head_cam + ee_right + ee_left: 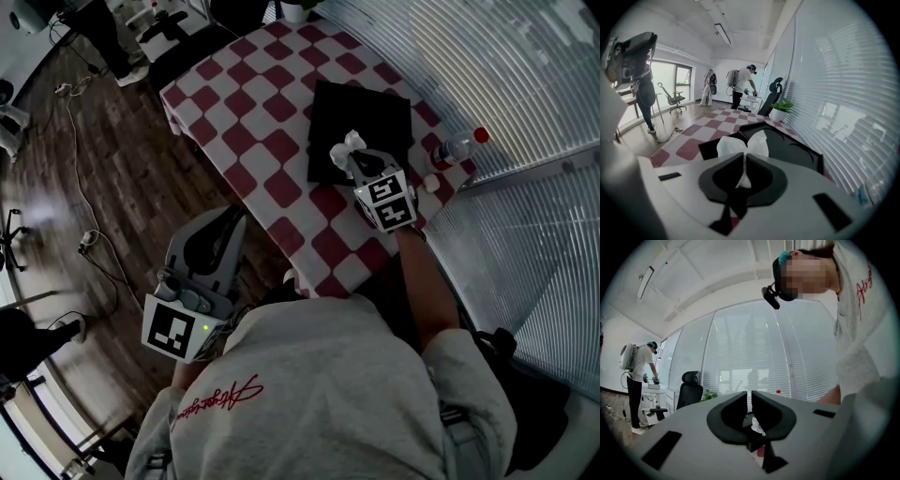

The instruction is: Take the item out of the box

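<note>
A flat black box (367, 127) lies on the red-and-white checkered table (253, 141). My right gripper (353, 157) hovers over the box's near edge, shut on a white tissue (349, 143) that fans out above its jaws. In the right gripper view the tissue (742, 144) is pinched between the black jaws of the right gripper (743, 161), with the box (792, 147) just behind. My left gripper (228, 220) hangs off the table's left edge above the floor. Seen in its own view, the left gripper (750, 398) has its jaws together with nothing between them.
A plastic bottle with a red cap (459, 147) and a small white object (431, 184) lie at the table's right edge by the window blinds (525, 84). A black office chair (690, 390) and people (740, 86) stand beyond the table. A cable (89, 187) runs over the wooden floor.
</note>
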